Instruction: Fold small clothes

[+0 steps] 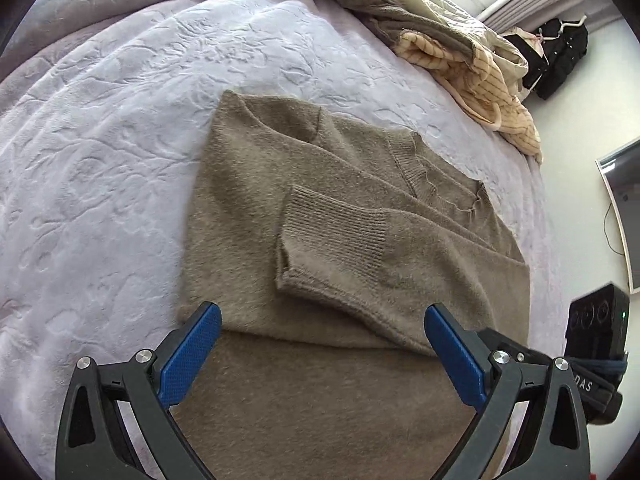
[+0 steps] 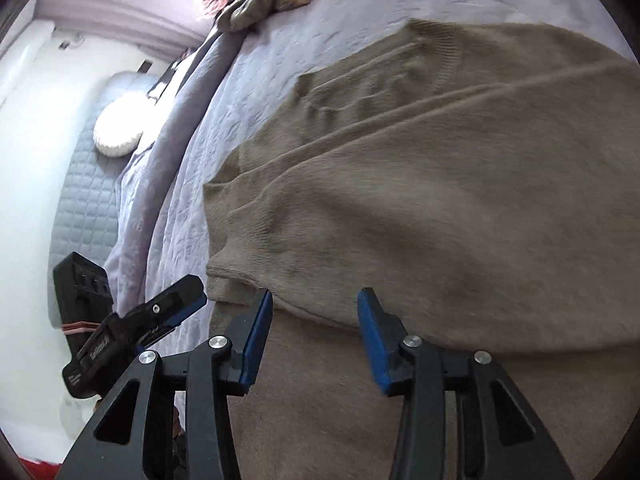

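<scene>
A fuzzy taupe sweater (image 1: 320, 208) lies flat on the lavender bedspread (image 1: 100, 140), both sleeves folded across its body, the ribbed cuff (image 1: 332, 236) of the upper sleeve on top. My left gripper (image 1: 322, 320) is open and empty, low over the sweater's near part. In the right wrist view the same sweater (image 2: 440, 200) fills the frame. My right gripper (image 2: 316, 304) is open and empty, right at the folded sleeve's edge. The left gripper (image 2: 176, 300) shows at the left in that view.
A heap of other clothes (image 1: 452, 40), olive and cream striped, lies at the far right of the bed. The bed's edge runs along the right, with the right gripper (image 1: 596, 344) beside it. A quilted grey mat (image 2: 80, 200) and round white cushion (image 2: 118, 132) lie on the floor.
</scene>
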Action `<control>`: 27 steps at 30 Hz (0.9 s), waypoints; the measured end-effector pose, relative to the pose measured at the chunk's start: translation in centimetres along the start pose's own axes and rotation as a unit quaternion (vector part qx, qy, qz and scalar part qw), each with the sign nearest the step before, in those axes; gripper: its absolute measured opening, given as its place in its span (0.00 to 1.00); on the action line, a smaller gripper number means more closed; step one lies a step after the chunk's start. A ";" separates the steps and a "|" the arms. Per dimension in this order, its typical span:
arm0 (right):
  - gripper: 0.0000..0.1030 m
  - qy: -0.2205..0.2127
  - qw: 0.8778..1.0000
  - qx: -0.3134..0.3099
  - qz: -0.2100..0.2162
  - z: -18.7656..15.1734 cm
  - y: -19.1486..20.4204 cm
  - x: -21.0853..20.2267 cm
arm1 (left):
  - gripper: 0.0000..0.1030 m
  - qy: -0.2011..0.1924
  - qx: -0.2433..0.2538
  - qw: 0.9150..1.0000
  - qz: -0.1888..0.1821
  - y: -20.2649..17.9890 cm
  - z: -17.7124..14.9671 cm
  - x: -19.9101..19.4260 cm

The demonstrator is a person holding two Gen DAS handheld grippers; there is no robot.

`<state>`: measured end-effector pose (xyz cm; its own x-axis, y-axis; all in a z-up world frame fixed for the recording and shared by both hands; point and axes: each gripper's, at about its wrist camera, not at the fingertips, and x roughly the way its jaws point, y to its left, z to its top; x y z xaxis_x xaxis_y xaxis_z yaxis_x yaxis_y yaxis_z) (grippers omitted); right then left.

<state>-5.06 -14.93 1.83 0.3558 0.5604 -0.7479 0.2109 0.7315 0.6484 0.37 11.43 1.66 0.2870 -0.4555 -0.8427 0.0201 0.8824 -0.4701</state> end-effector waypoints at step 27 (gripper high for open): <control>0.06 -0.126 0.971 0.205 0.008 -2.1 -18.3 -10.1 | 0.08 0.029 0.003 0.999 -0.031 0.1 0.2 2.8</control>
<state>-14.38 -33.13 -2.78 0.5633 0.4197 -0.7117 0.5295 0.4779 0.7009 1.33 10.26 -0.68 0.2283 -0.5154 -0.8260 0.0423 0.8528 -0.5205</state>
